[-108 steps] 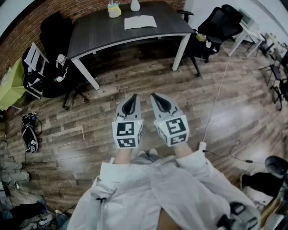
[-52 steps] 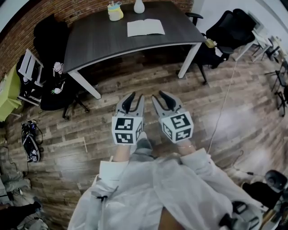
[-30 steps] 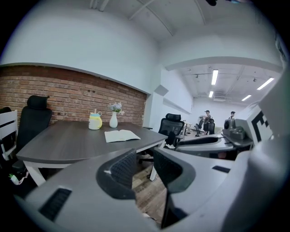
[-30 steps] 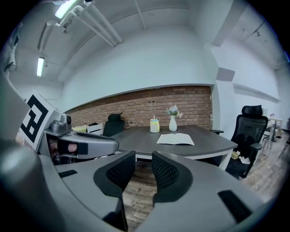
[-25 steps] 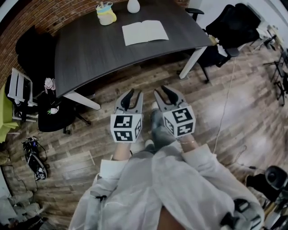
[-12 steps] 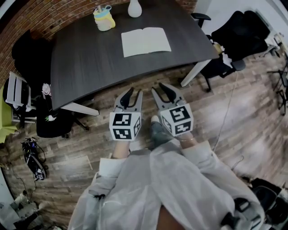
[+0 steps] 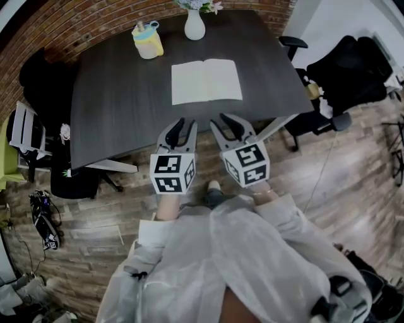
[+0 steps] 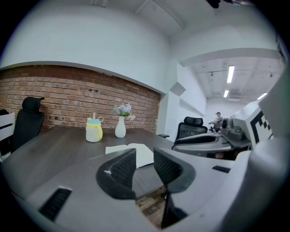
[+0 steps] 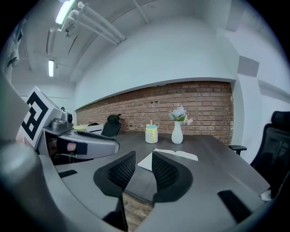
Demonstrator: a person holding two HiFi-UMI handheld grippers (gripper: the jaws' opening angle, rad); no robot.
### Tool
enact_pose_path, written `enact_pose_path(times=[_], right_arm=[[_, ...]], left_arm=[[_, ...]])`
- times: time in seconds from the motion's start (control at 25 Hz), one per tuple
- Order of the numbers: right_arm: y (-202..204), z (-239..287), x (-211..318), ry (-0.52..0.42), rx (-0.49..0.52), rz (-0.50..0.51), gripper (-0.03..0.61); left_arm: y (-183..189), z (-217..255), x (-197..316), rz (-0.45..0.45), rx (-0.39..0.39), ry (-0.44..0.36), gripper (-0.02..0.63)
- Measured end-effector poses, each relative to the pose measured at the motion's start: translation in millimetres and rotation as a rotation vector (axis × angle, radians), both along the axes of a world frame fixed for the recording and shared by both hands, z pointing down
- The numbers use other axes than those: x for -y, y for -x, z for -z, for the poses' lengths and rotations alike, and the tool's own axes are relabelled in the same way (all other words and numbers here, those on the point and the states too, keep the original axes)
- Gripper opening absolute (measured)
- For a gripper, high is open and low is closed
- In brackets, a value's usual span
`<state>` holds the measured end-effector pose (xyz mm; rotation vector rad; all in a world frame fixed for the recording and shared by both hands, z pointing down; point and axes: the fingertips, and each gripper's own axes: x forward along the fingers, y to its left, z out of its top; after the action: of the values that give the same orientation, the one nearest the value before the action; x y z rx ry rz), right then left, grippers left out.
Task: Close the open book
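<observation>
An open book (image 7: 206, 81) lies flat, pages up, on a dark table (image 7: 107, 120), around the middle of the tabletop and a little toward its far side. Both of its pale pages are spread left and right of the spine. Beyond it, near the table's far edge, stand a yellow cup (image 7: 147, 41) with a blue lid, to the left, and a white vase (image 7: 194, 26) holding flowers (image 7: 203, 5), almost straight behind the book; each is apart from the book. A person in a white coat (image 7: 252, 258) stands at the table's near side, holding the left gripper (image 7: 184, 125) and the right gripper (image 7: 232, 121) side by side, close together but not touching. Both point toward the book and stop at about the table's near edge, well short of the pages. In the left gripper view the two ribbed pads (image 8: 123, 168) stand apart with a clear gap, and only the tabletop and a strip of wooden floor (image 7: 353, 170) show through it. The right gripper view shows the same: its pads (image 9: 166, 171) are spread, and the book's near corner shows far off in the gap, untouched. Each gripper carries its marker cube (image 7: 171, 173) toward the person's wrist. A brick wall (image 7: 69, 25) runs behind the table, a black office chair (image 7: 353, 69) sits off its right end, and more dark chairs (image 7: 38, 76) stand to the left.
</observation>
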<state>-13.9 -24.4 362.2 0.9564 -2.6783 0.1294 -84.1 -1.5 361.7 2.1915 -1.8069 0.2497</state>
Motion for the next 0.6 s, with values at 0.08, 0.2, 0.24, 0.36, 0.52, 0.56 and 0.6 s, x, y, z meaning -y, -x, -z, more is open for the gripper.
enact_pose_path(times=[0.08,0.2,0.24,0.36,0.52,0.56,0.6], right_arm=[[-1.9,-1.2,12.3,0.005,0.002,0.007,0.091],[-2.1,-10.1,21.0,0.028,0.0,0.019,0.092],[-1.1,-13.5,22.1,0.037,-0.002,0.022,0.091],[1.6,-22.8,24.2,0.055,-0.015,0.03,0.091],[1.6,-32.4,31.9,0.084,-0.032,0.038,0.091],[2.1,-33.8,35.2,0.088,-0.035,0.038,0.092],[2.8,-35.0,39.2,0.089,-0.038,0.037,0.091]], left_arm=[[-0.9,0.7,10.3,0.013,-0.001,0.002,0.1],[-0.4,-3.6,16.9,0.028,-0.004,0.018,0.1],[0.8,-6.3,17.9,0.032,-0.005,0.025,0.1],[4.4,-14.5,20.7,0.039,-0.012,0.046,0.1],[6.9,-25.8,29.0,0.04,-0.022,0.081,0.1],[8.8,-27.9,31.3,0.042,-0.023,0.089,0.1],[11.2,-29.7,33.8,0.044,-0.024,0.095,0.1]])
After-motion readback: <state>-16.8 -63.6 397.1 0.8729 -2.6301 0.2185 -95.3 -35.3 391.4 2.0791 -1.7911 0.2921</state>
